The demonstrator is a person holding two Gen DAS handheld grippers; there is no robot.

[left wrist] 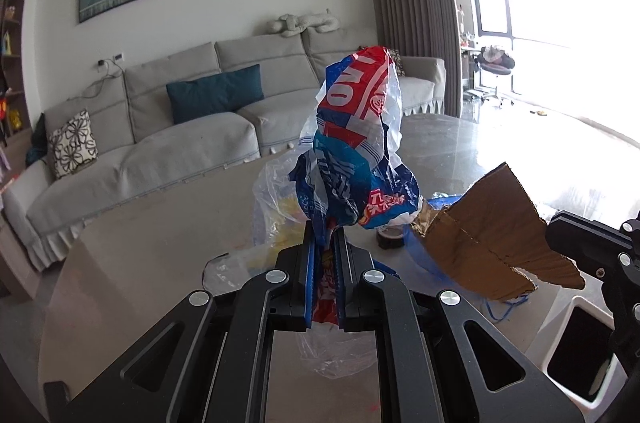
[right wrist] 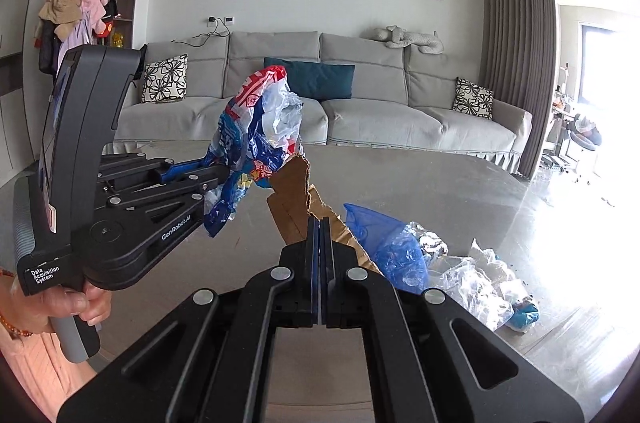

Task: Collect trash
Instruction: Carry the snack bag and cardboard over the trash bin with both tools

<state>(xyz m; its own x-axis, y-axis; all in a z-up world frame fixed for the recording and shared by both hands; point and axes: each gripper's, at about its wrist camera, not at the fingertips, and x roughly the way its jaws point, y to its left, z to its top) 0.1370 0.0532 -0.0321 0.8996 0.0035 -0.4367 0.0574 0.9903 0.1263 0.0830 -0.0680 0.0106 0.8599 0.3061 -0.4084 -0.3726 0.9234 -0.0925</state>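
The wrapper (left wrist: pixel 352 143), a crumpled red, white and blue plastic bag, stands up above the bench (left wrist: pixel 160 243), pinched in the nearly closed jaws of the left gripper (left wrist: pixel 324 247). Just right of the wrapper, the right gripper (right wrist: pixel 320 235) has its jaws fully closed on a torn cardboard (right wrist: pixel 294 195) piece, also lifted off the bench. Right of the cardboard, a blue bag (right wrist: pixel 384 243) and clear plastic (right wrist: pixel 476 279) lie on the bench. A sofa (right wrist: pixel 360 103) stands behind the wrapper.
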